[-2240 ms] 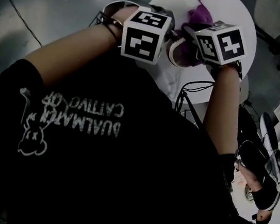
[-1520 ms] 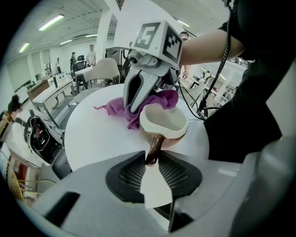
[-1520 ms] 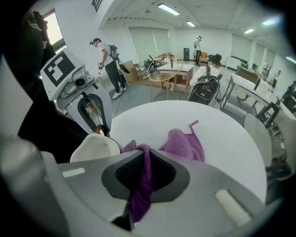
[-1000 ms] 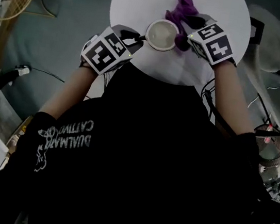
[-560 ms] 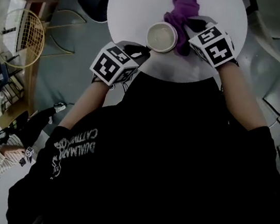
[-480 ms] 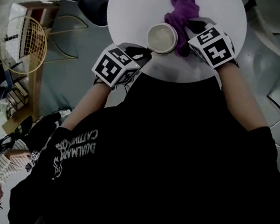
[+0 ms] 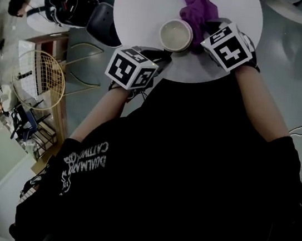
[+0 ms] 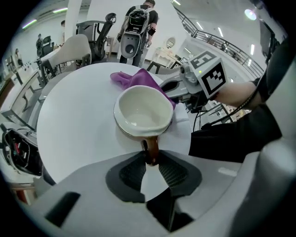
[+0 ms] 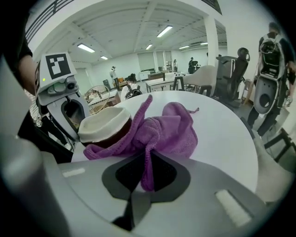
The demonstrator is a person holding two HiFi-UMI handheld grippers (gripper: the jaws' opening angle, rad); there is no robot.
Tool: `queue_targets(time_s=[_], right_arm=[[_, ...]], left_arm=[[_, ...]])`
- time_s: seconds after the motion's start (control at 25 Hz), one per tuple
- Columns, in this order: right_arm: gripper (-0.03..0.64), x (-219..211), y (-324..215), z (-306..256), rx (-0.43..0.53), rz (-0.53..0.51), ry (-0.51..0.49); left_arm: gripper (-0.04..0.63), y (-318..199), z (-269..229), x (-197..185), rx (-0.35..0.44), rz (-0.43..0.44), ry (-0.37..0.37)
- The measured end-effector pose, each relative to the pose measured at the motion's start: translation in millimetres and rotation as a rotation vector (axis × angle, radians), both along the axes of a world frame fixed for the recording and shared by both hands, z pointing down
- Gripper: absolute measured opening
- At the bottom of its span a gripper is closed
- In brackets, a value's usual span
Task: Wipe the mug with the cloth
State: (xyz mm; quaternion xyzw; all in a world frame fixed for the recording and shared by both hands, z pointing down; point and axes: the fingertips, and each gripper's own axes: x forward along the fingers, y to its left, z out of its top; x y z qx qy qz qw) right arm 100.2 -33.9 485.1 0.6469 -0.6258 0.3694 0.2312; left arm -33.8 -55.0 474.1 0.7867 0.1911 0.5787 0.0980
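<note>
From above, the head view shows a round white desk (image 7: 140, 3) with the mug (image 7: 175, 35) upright near its near edge and the purple cloth (image 7: 197, 6) bunched just beyond and to the right of it, touching the mug's side. The left claw (image 7: 160, 56) reaches the mug from the near left and the right claw (image 7: 208, 31) comes in from the right. In this view each claw's marker cube (image 7: 132, 68) covers most of the claw, so the jaws cannot be read here.

The left gripper view fills that gap. The mug is cream inside and empty, with a brown outside, and its brown handle (image 8: 151, 150) points straight back at the camera. The handle sits between the ribbed pads (image 8: 134, 173), which stand narrowly apart and press on it from both sides, so the left claw holds the mug by the handle.

The right gripper view shows the mug's far side, which the others do not. The cloth lies against the brown wall just under the pale rim and spreads out across the desk behind. A hanging fold of it runs down between the dark pads (image 9: 127, 175), which are nearly together and pinch it, so the right claw grips the cloth.
</note>
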Motion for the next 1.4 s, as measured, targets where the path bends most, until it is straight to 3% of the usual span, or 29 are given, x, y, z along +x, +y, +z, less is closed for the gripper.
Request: queue_targets(time_s=[0.24,0.44,0.72,0.88,1.12,1.4], right_arm=[[0.018,-32,11,-2,-0.014,0.054,-0.015],[0.025,-52,26,-1,-0.029,0.008,-0.022],[0.026,-79,42,-4,-0.064,-0.042,-0.015],[0.026,-104,41,-6,-0.063,-0.077,-0.033],[0.026,-139,28,2,-0.004,-0.068,-0.1],[0.026,-178,31,-16,0.148,-0.057,-0.266]], left_arm=[[0.086,-6,2,-8,0.024,0.039,0.012],[0.086,4,0,-4,0.024,0.045,0.023],[0.083,15,-3,-6,0.085,0.045,0.062],[0.08,16,-8,-10,0.096,0.005,0.091],[0.078,16,2,-15,0.138,-0.013,0.109],[0.078,33,-5,-18,0.157,-0.022,0.115]])
